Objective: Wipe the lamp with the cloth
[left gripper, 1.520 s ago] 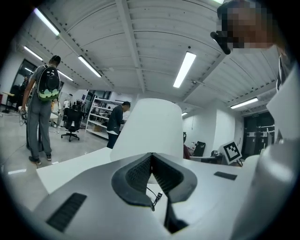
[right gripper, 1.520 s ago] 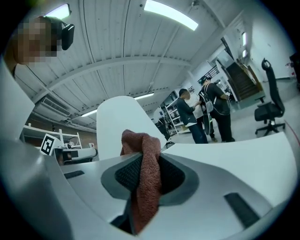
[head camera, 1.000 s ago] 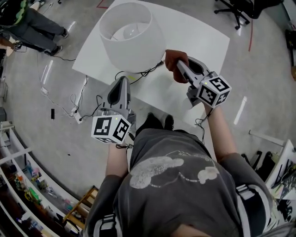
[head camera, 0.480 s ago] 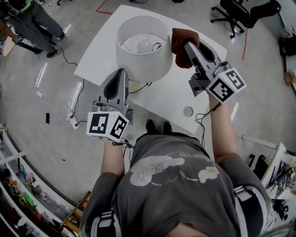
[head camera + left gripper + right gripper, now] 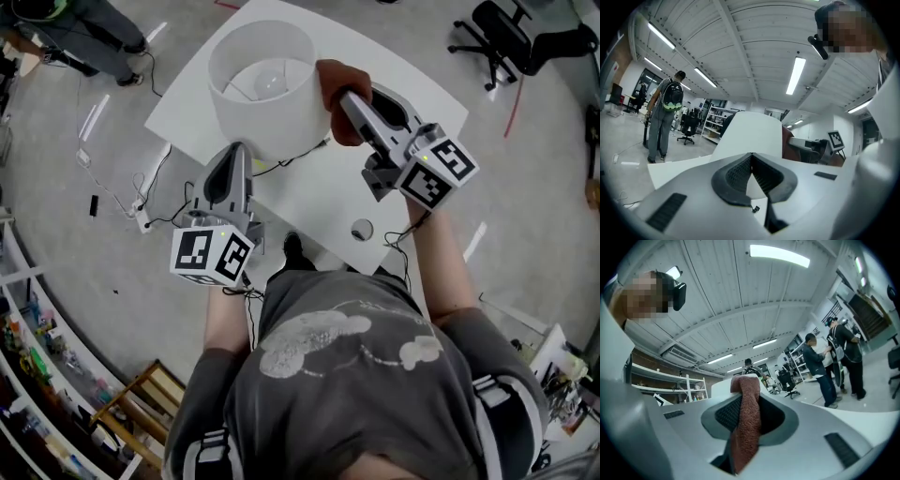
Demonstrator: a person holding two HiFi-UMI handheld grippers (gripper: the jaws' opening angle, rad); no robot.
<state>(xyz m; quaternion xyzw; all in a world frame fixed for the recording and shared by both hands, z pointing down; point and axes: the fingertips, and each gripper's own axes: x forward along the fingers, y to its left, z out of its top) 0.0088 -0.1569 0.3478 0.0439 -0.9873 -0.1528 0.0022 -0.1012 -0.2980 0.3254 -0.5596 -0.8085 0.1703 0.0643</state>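
Since a second ago, your right gripper [image 5: 347, 97] has lifted the cloth [image 5: 328, 84] from the lower edge of the lamp shade [image 5: 258, 108] up to its rim. Your left gripper [image 5: 237, 155] has stayed low at the shade's near side.

Your right jaws are clamped on the reddish-brown cloth [image 5: 746, 423], which hangs down between the pads in the right gripper view. In the head view the cloth is bunched against the right side of the white shade, just below its open top.

The shade stands upright on the white table [image 5: 319, 202], and looking down into it you see the bulb [image 5: 272, 81] sitting inside.

Your left jaws are together with nothing held between them. Their tips point at the shade's lower edge, but you cannot tell whether they touch it.

A black cable [image 5: 300, 155] runs out from under the shade across the table. A small round disc [image 5: 362, 229] lies near the table's front edge, well apart from the shade.
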